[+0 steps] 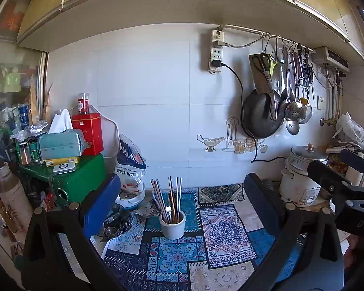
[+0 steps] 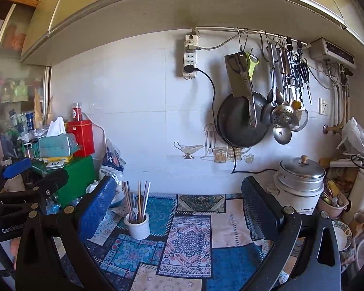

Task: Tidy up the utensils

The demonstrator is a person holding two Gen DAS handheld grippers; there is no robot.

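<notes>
A white cup [image 1: 172, 226] stands on the patterned cloth [image 1: 220, 232] and holds several chopsticks [image 1: 168, 197] and a fork. In the left wrist view my left gripper [image 1: 182, 194] is open and empty, with the cup straight ahead between its blue pads. The right gripper's fingers [image 1: 337, 172] show at that view's right edge. In the right wrist view the cup [image 2: 138, 226] with chopsticks [image 2: 137, 198] stands ahead to the left. My right gripper [image 2: 179, 198] is open and empty. The left gripper [image 2: 29, 177] shows at the left edge.
A rice cooker [image 2: 299, 184] stands at the right. A pan [image 2: 241, 121], ladles [image 2: 280, 111] and scissors hang on the wall rail. A green box [image 1: 78, 179], red tin [image 1: 88, 132] and tissue box [image 1: 60, 143] are stacked at the left. A pink cup of utensils [image 2: 333, 205] sits far right.
</notes>
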